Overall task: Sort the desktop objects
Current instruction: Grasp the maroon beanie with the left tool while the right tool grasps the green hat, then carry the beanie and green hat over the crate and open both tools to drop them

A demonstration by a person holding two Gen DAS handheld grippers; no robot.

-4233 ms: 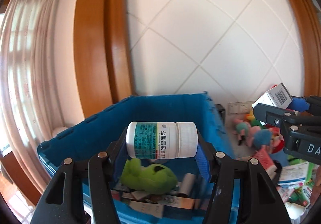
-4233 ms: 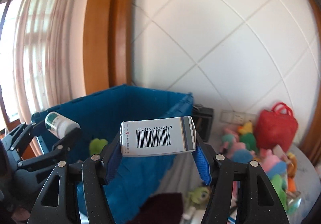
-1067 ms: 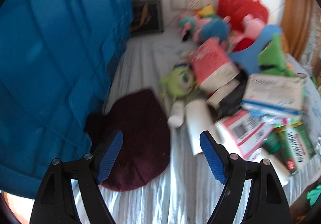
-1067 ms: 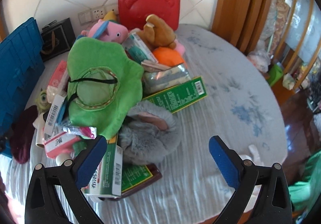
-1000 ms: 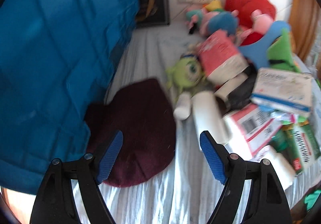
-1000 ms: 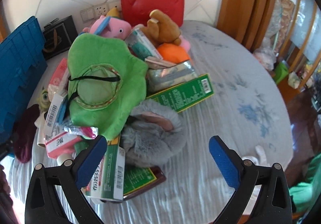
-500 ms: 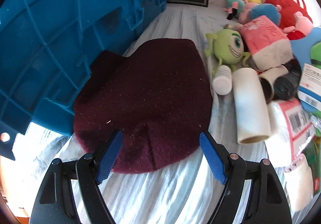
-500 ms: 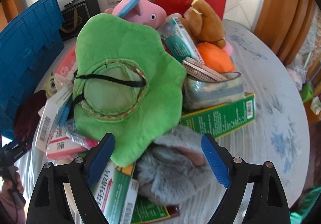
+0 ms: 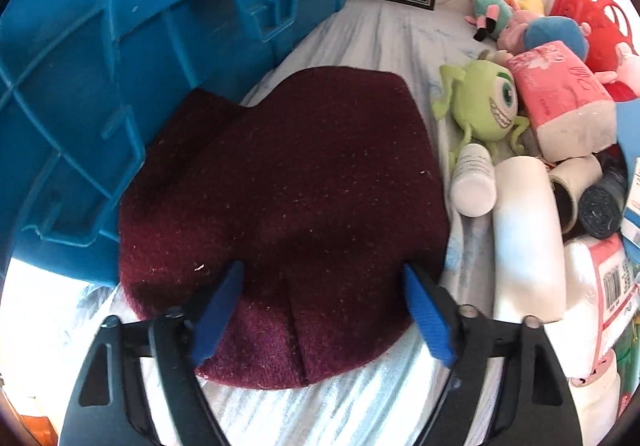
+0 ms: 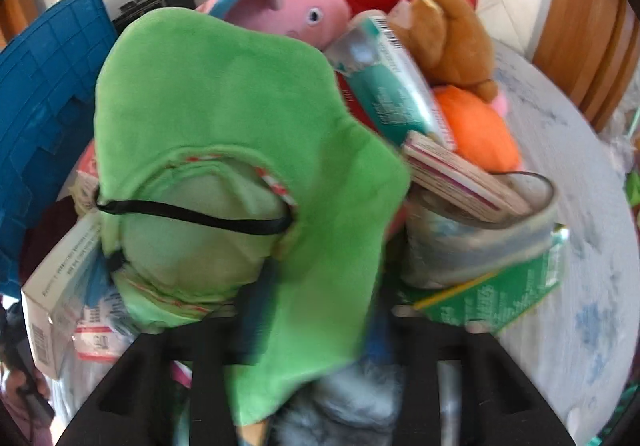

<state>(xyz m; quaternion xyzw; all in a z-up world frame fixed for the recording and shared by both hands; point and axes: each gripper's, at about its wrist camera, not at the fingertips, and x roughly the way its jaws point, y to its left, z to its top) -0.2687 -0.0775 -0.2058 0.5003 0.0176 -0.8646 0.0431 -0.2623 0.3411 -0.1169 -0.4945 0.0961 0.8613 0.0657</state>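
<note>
Lying flat: dark maroon knitted hat [image 9: 288, 202]

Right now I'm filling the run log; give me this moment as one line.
left tool: open, over maroon hat | right tool: closing on green plush, grip unclear | blue crate: beside hat

Left gripper [image 9: 322, 310]: black plastic frame with triangular cut-outs, silver screws near the finger bases, blue ribbed pads [image 9: 428, 320]. Right gripper [image 10: 316, 330]: same black frame, blurred; blue pads barely visible.
</note>
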